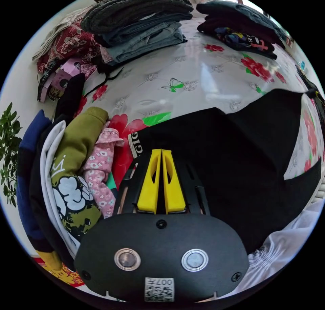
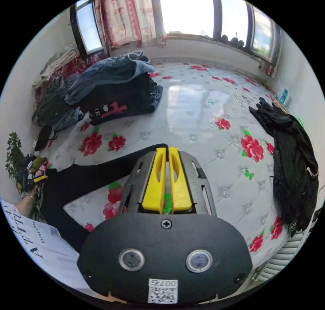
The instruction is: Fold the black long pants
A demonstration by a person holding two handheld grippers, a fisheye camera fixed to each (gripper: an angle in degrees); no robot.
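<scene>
The black long pants (image 1: 237,161) lie spread on the flowered, quilted surface (image 1: 189,86), with a white-lettered waistband (image 1: 136,144) at my left gripper (image 1: 161,150). Its yellow jaws are pressed together on the black cloth near that waistband. In the right gripper view a leg of the pants (image 2: 88,178) runs from the left edge up to my right gripper (image 2: 167,148), whose yellow jaws are closed on the far end of the leg. The left gripper (image 2: 38,179) shows small at the left there, held by a hand (image 2: 27,199).
Folded knitwear and jeans (image 1: 142,22) and a dark stack (image 1: 237,25) sit at the far side. Loose clothes (image 1: 81,161) are heaped on the left. A black garment pile (image 2: 294,167) lies at the right, another stack (image 2: 115,86) by the windows. A person's white shirt (image 2: 30,235) is close.
</scene>
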